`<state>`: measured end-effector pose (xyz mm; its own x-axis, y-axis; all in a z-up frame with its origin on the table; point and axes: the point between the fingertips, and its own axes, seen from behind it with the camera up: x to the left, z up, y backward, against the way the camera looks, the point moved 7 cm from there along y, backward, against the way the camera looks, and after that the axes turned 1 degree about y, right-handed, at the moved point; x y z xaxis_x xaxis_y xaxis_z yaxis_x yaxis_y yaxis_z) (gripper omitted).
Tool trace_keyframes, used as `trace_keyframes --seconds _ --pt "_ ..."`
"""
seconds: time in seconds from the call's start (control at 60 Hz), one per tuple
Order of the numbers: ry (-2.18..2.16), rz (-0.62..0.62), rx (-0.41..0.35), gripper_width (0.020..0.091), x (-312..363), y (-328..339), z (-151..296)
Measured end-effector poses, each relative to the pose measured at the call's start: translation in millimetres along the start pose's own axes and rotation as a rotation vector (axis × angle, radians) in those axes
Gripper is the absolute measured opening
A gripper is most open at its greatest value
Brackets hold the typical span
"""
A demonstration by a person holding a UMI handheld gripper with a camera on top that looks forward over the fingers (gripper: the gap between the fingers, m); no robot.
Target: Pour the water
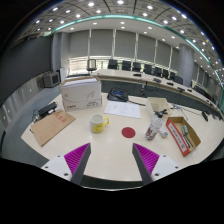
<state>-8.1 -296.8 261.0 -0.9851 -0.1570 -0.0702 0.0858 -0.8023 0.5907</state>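
A yellow mug (98,123) stands on the white table (110,145), beyond my fingers and a little to the left. A clear water bottle (153,129) stands further right, next to a red round mat (127,131). My gripper (111,157) is open, its magenta pads (77,155) spread wide with only bare tabletop between them. It holds nothing and stays well short of the mug and the bottle.
A white box (81,94) sits behind the mug and a brown cardboard sheet (51,126) lies to the left. An orange carton (182,134) stands at the right near a brown box (160,105). Desks and office chairs (150,70) fill the room behind.
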Motion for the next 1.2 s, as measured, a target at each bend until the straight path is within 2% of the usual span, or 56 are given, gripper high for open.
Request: trace_keyframes --seconds 0.167,0.45,0.617,0.767,0.833,0.967,1.067,1.2 --pt "-0.011 -0.02 -0.01 0.0863 -88 -46 -17" --pt "-0.019 -0.069 -0.111 0.0862 -219 -163 -32" --pt "-0.056 -0.038 -0.155 0.086 -246 -238 -28" --pt "-0.084 0.004 -0.195 0.0847 -245 -288 -23" --pt "-0.074 0.013 -0.203 0.0797 -242 -303 -23" --pt "-0.062 0.003 -0.218 0.057 -239 -317 -22" --pt "-0.061 0.019 -0.22 0.0526 -238 -318 -22" --pt "-0.024 -0.024 -0.216 0.0439 -239 -315 -20"
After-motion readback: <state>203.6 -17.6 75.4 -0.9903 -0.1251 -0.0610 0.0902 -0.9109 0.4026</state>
